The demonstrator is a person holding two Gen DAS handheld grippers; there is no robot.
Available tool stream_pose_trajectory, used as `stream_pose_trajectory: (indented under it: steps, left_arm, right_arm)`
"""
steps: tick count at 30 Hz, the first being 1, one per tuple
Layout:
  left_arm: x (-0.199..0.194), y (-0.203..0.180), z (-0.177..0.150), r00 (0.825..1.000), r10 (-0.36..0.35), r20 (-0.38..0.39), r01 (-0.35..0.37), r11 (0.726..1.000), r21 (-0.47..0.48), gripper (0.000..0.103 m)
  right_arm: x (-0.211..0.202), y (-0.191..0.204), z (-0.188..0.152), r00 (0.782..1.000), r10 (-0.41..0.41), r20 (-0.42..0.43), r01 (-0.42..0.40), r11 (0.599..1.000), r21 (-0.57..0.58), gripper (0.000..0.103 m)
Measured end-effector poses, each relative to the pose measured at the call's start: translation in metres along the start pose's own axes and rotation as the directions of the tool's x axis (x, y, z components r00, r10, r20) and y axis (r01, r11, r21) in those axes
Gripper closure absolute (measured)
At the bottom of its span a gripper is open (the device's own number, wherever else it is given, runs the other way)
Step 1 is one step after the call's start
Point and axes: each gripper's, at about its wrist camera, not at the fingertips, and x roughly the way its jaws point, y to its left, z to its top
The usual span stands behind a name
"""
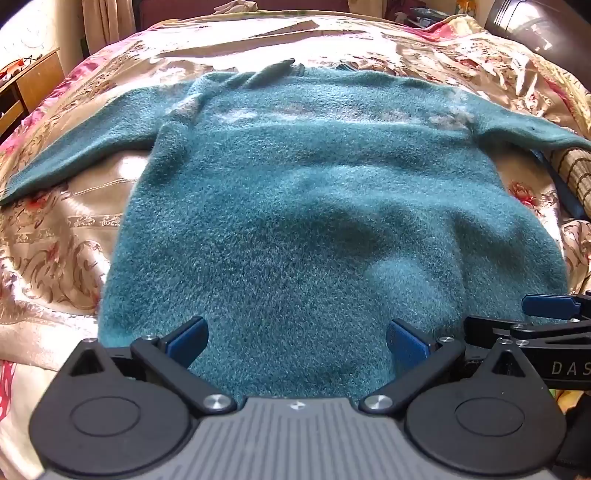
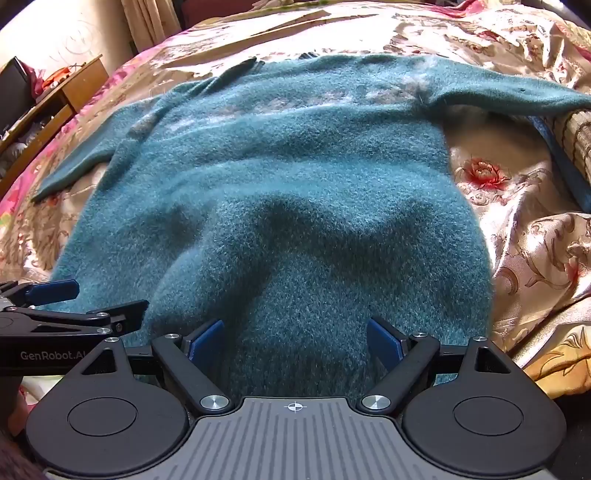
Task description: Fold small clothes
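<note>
A fuzzy teal sweater (image 1: 303, 206) lies spread flat on the bed, neck far, hem near, sleeves out to both sides; it also shows in the right wrist view (image 2: 280, 192). My left gripper (image 1: 297, 341) is open, its blue pads either side of the hem near the left corner. My right gripper (image 2: 295, 341) is open over the hem near the right corner. Each gripper shows in the other's view: the right one (image 1: 546, 321) at the right edge, the left one (image 2: 55, 306) at the left edge. Neither holds cloth.
The sweater rests on a floral satin bedspread (image 1: 66, 236). A wooden cabinet (image 2: 55, 99) stands left of the bed. A woven mat with blue trim (image 2: 572, 147) lies under the right sleeve. A dark chair (image 1: 546, 33) stands at the far right.
</note>
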Motion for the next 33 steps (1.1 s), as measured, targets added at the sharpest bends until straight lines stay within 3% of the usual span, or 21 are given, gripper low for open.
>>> stream_pose_trajectory:
  steps: [33]
  left_arm:
    - [0.0042, -0.0021, -0.0039, 1.0, 0.003, -0.018, -0.003, 1.0, 0.009, 0.0]
  right_arm:
    - [-0.0011, 0.001, -0.0017, 1.0, -0.003, 0.001, 0.003, 1.0, -0.002, 0.017]
